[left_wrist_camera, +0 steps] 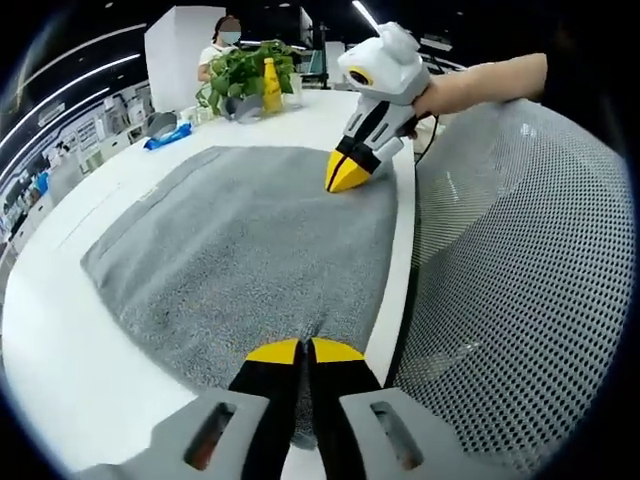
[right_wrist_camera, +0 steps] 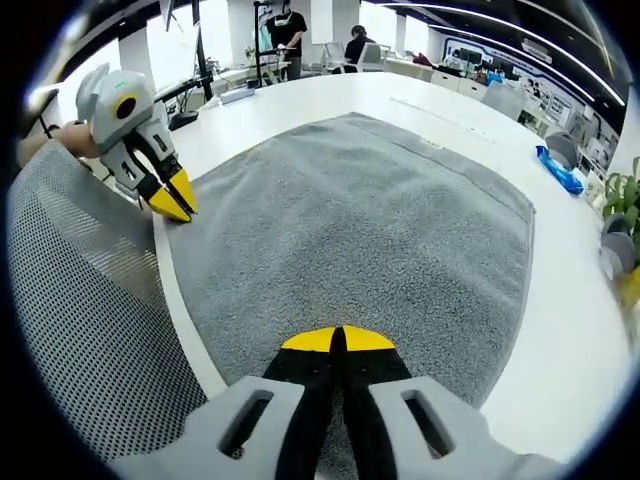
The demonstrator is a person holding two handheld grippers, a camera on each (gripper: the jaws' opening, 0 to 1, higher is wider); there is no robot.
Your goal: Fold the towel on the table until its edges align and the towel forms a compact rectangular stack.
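Towel (left_wrist_camera: 240,250) flat; both grippers pinch near edge.

Both views low, close over towel (left_wrist_camera: 250,250), facing oppositely.

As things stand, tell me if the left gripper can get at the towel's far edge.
Probably not without letting go: the left gripper has its jaws shut on the near edge of the grey towel. The way across looks free, with nothing lying on the towel between it and the far edge.
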